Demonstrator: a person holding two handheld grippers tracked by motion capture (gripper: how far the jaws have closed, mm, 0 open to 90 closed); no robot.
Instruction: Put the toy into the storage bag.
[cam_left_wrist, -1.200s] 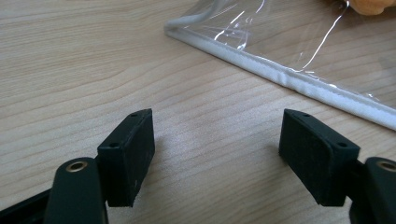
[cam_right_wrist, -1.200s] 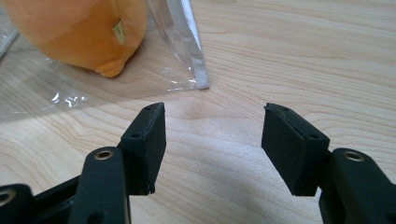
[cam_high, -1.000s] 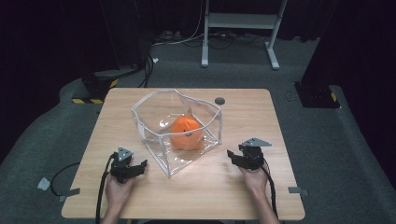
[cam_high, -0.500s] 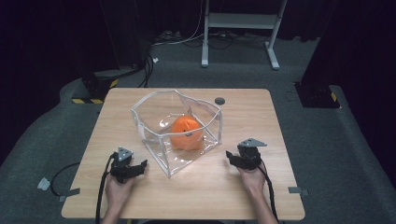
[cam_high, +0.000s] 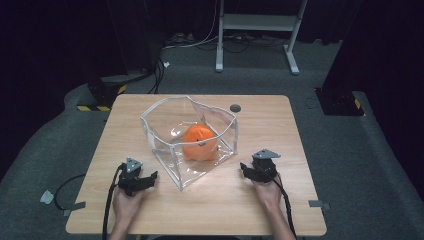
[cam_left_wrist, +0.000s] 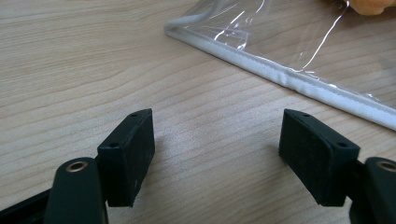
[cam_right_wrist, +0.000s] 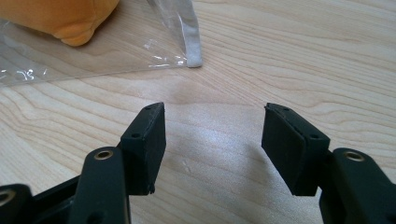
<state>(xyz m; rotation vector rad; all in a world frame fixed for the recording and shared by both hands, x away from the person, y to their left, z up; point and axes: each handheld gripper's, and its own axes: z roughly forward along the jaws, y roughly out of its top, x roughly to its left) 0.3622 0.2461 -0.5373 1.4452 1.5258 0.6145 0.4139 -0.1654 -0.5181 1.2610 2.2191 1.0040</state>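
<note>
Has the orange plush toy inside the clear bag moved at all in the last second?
No. In the high view the orange plush toy sits in the same spot inside the clear bag, just as far from the small dark disc on the table.

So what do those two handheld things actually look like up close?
Each tool is black: the left tool and the right tool carry a small grey three-cornered plate on top and trail a black cable back along the forearm. Both end in two flat, rectangular black pads with small holes. No sleeves show.
</note>
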